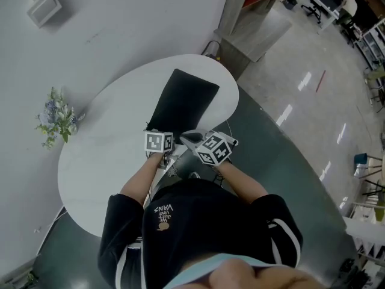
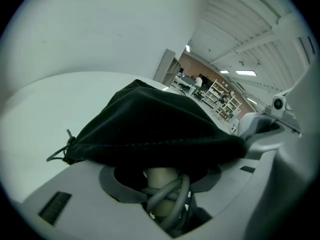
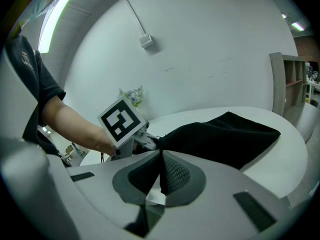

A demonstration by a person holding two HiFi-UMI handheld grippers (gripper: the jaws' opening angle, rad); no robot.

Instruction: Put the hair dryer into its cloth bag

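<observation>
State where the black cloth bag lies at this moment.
In the head view the cloth bag lies at the middle of the white table, its mouth end at the left tongs and right tongs.

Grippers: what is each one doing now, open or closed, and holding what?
Left gripper: closed on the hair dryer by its cord-wrapped handle, at the cloth bag mouth.
Right gripper: closed, pinching the cloth bag's edge.

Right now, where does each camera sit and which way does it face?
Head view: person's head, steeply down onto black cloth bag, white oval table; forearms, left gripper, right gripper show.
Left gripper view: rides left gripper, along jaws gripping beige hair dryer handle.
Right gripper view: rides right gripper, jaws pinching bag edge; left forearm shows.
Shared: all show the bag.
</observation>
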